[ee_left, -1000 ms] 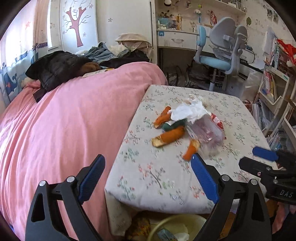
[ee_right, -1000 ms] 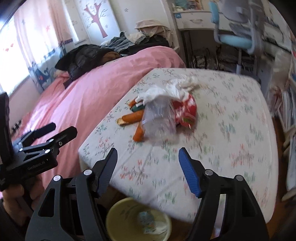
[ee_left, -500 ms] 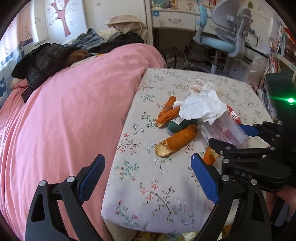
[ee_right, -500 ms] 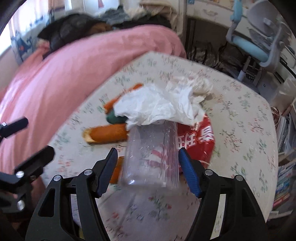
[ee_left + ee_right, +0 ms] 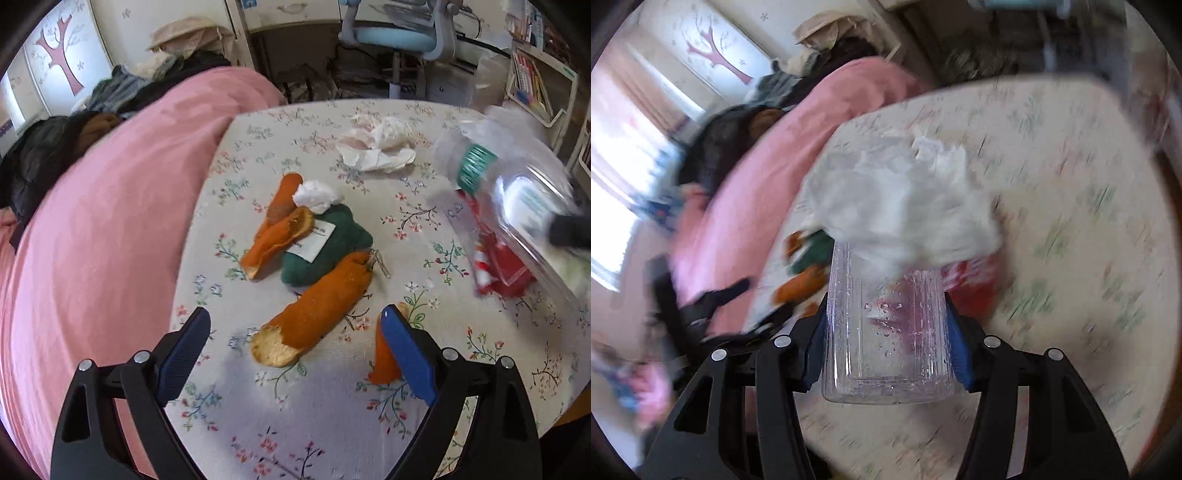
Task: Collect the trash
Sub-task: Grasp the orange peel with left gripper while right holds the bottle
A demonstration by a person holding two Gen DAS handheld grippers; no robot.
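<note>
The low table [image 5: 369,424] wears a pale cloth printed with small flowers and stands hard against a bed under a pink quilt [image 5: 92,240], where dark clothes [image 5: 37,155] lie heaped at the far end. Beyond the table a light blue swivel chair [image 5: 391,37] stands before a desk, and a shelf of books [image 5: 532,77] fills the right corner.

The left gripper [image 5: 295,343] hangs over the near edge of the table, its blue-padded jaws wide apart and holding nothing. Between them and just ahead lies one long orange peel [image 5: 317,314]; a smaller piece [image 5: 382,358] sits against the right jaw, and two more [image 5: 280,229] lie farther ahead, so four peels in all. Among them rests one dark green crumpled wrapper [image 5: 328,251] with a white label, and one small white wad [image 5: 317,194] on top.

Well ahead of the jaws lies one crumpled white tissue [image 5: 376,147].

The right gripper [image 5: 888,350] is clamped on one clear ribbed plastic bottle [image 5: 886,332], wet inside, raised off the cloth; a white blur of paper [image 5: 905,210] shows at its far end. Below it lies one red printed packet [image 5: 498,266].
</note>
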